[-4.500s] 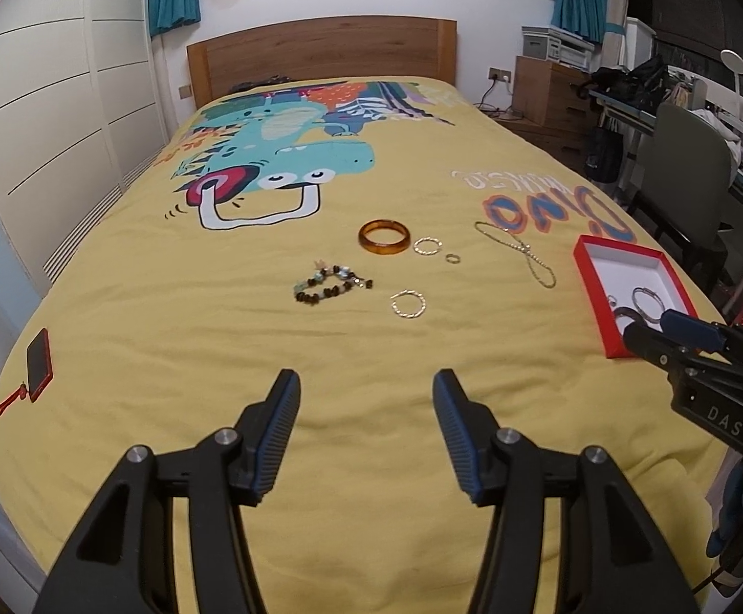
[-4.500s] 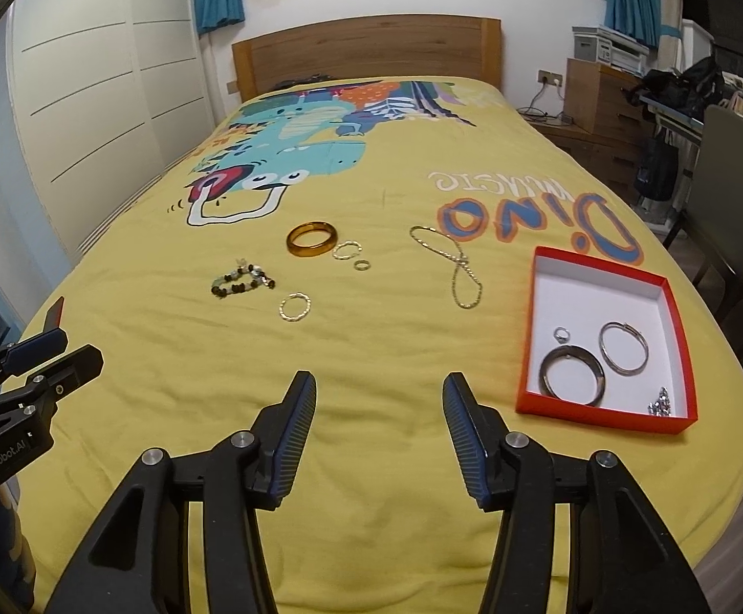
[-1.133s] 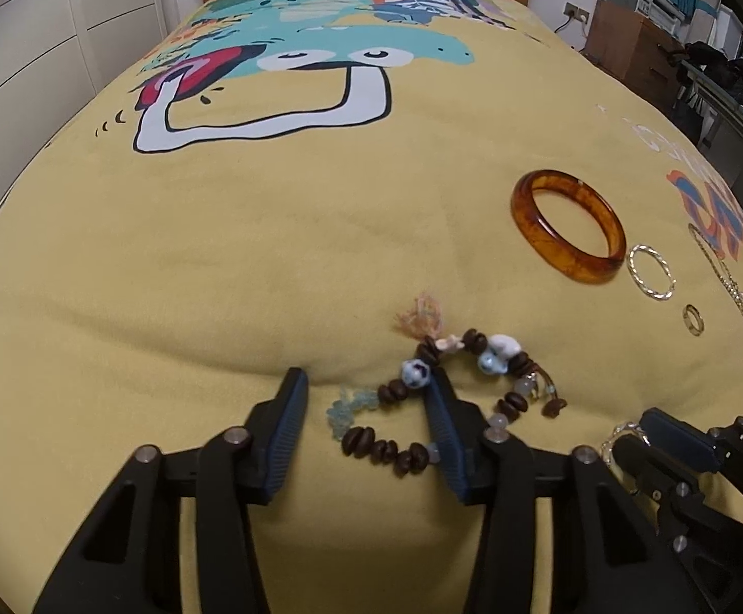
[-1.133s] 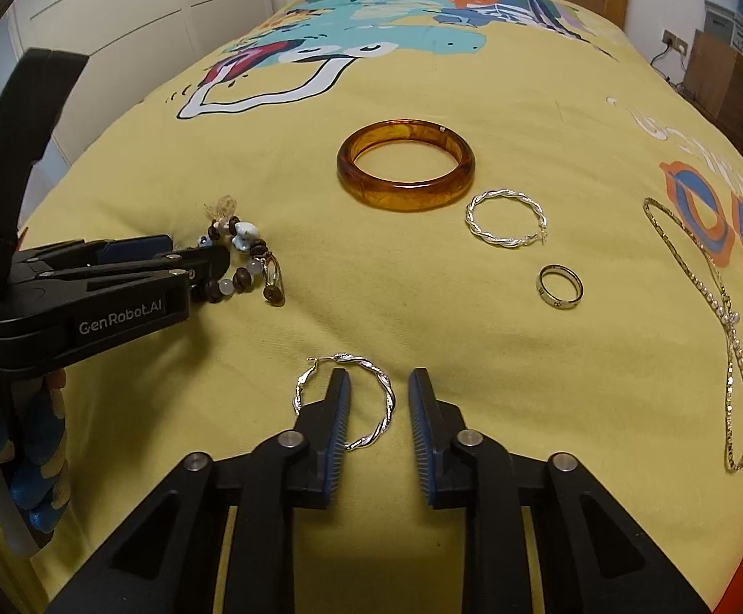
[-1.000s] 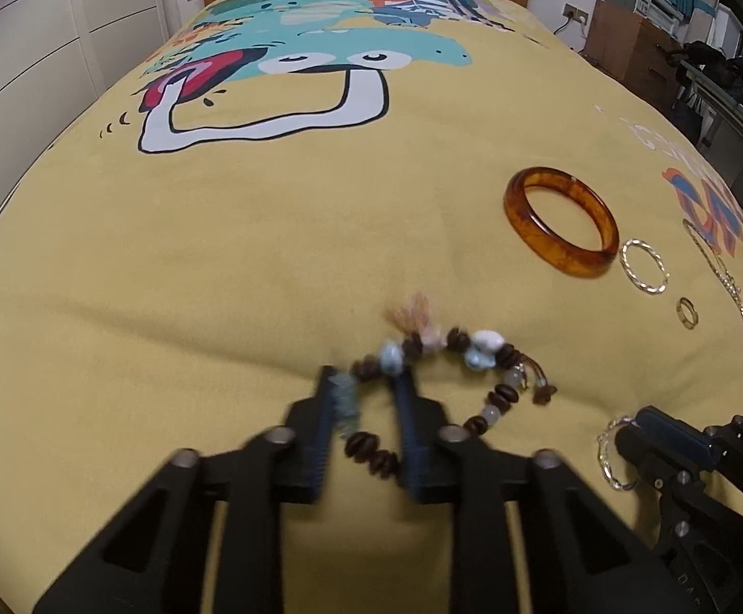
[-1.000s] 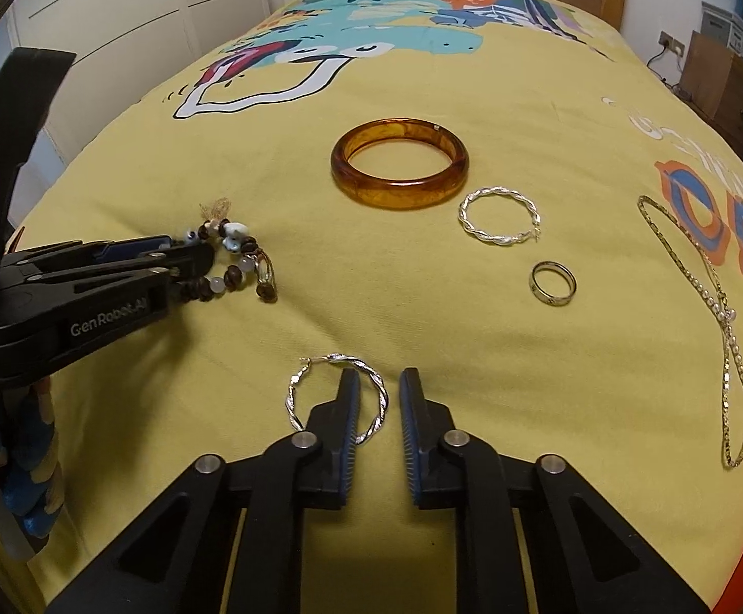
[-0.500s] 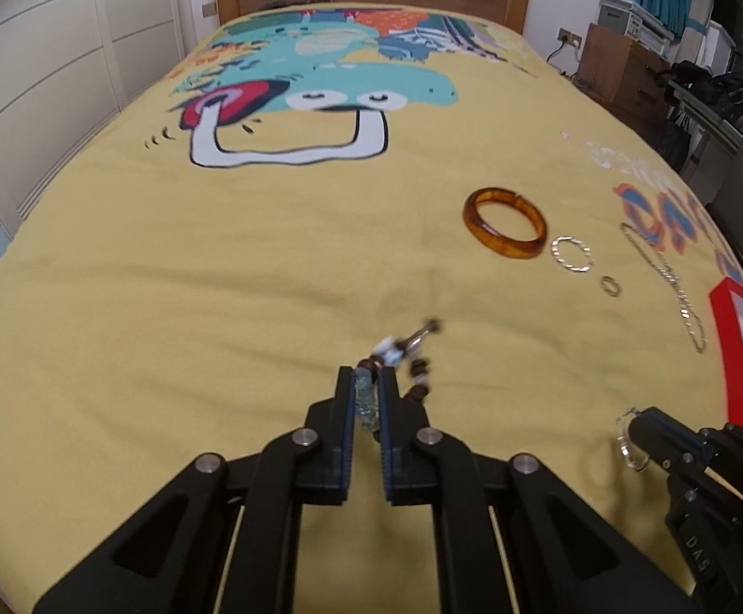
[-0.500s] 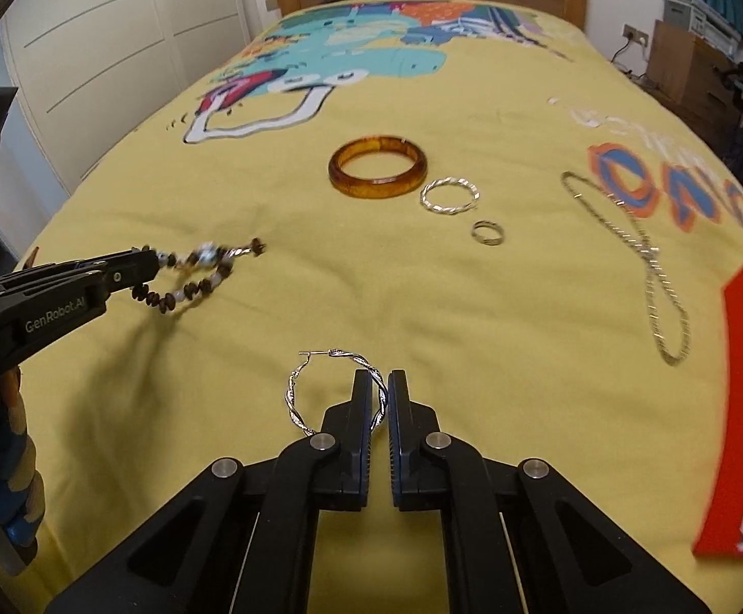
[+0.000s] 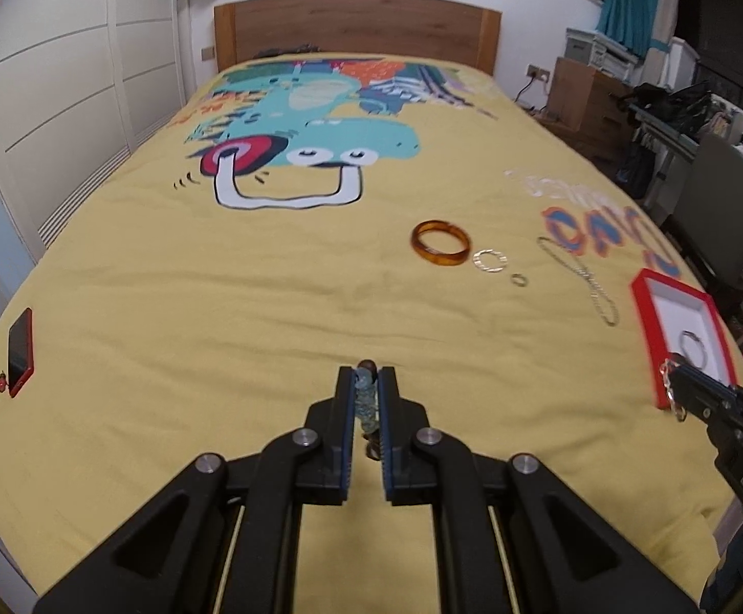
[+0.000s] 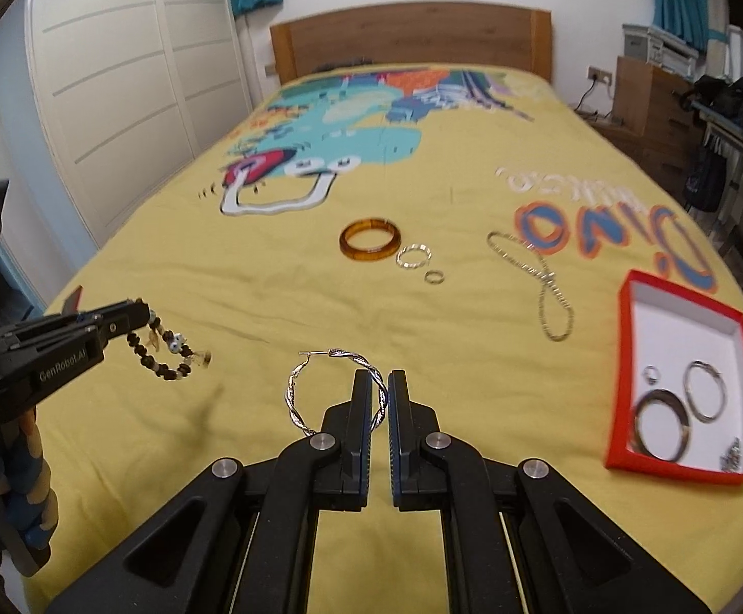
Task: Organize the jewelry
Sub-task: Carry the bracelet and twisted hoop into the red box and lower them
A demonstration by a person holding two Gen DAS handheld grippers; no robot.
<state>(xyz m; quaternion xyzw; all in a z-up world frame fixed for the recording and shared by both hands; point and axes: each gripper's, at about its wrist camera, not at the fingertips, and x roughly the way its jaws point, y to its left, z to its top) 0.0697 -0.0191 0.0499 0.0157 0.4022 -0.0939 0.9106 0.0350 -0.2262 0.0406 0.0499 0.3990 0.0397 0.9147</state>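
A beaded bracelet (image 10: 167, 353) is pinched, half hidden, by the left gripper (image 9: 366, 399), a twisted hoop earring (image 10: 335, 389) by the right gripper (image 10: 380, 399), with an amber bangle (image 10: 370, 239) ahead and a red box (image 10: 627, 373) to the right.

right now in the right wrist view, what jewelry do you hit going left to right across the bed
beaded bracelet → twisted hoop earring → amber bangle → small twisted hoop → ring → chain necklace → red box

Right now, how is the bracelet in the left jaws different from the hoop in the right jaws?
The beaded bracelet is dark beads on a string and droops floppy; the twisted hoop is shiny silver metal and keeps a stiff round shape. The bracelet has a pale charm; the hoop has none. Both are pinched in shut jaws, lifted off the bed.
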